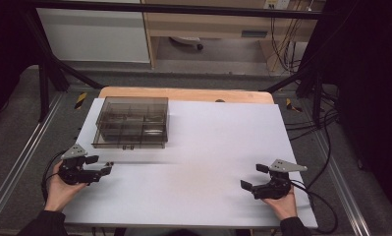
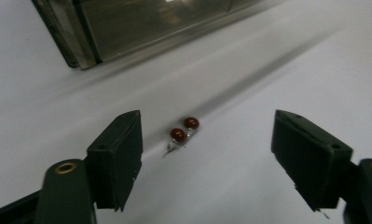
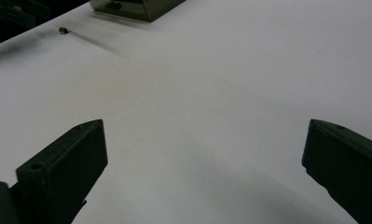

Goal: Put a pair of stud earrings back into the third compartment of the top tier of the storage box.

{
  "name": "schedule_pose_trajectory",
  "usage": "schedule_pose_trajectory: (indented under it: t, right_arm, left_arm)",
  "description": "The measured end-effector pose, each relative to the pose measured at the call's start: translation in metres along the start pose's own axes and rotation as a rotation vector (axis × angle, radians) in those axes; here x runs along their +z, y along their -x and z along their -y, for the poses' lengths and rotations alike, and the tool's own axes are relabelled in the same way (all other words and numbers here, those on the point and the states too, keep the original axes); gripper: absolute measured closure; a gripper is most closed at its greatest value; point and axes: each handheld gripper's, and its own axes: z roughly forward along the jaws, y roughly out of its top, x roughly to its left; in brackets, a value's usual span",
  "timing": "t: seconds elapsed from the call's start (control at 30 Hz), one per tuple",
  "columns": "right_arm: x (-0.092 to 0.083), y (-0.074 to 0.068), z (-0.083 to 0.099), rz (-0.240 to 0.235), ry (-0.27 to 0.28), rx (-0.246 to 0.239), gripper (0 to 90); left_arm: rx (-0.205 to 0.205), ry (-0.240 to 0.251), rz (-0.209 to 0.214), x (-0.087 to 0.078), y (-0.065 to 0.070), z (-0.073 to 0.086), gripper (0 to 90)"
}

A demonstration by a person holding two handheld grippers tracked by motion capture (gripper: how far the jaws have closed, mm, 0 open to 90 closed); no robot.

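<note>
Two small red beads on silver pins [image 2: 183,129], perhaps earrings, lie side by side on the white sheet [image 1: 208,142]. They rest just ahead of my left gripper [image 2: 207,140], between its wide-apart jaws, and nothing touches them. In the high view that left gripper [image 1: 101,165] is open at the sheet's left edge, held by a hand. My right gripper [image 1: 254,177] is open too, low at the front right with nothing between its jaws [image 3: 204,140]. From the right gripper view the beads [image 3: 64,31] are a tiny dark speck far off.
A smoky transparent compartment box [image 1: 131,121] with its lid down stands at the back left of the sheet, just beyond the left gripper [image 2: 141,23]. Black frame posts and cables [image 1: 326,132] flank the table. The wooden table edge [image 1: 183,93] lies behind the sheet.
</note>
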Motion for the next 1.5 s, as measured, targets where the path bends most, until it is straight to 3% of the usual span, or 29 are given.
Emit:
schedule_pose_trajectory:
  t: [0.17, 0.5, 0.83, 1.5]
  right_arm:
    - [0.0, 0.0, 0.0, 0.0, -0.001, 0.0, 0.7]
    - [0.0, 0.0, 0.0, 0.001, -0.001, -0.001, 0.8]
    - [0.0, 0.0, 0.0, 0.002, -0.001, -0.003, 0.8]
    - [0.0, 0.0, 0.0, 0.002, 0.001, -0.002, 0.8]
  left_arm:
    - [-0.013, -0.009, -0.036, 0.003, -0.005, 0.0, 36.7]
    - [-0.017, -0.05, -0.061, 0.015, -0.011, 0.001, 49.7]
    - [-0.009, -0.064, -0.054, 0.02, -0.01, 0.0, 64.1]
    - [0.012, -0.079, -0.057, 0.025, -0.008, 0.0, 76.5]
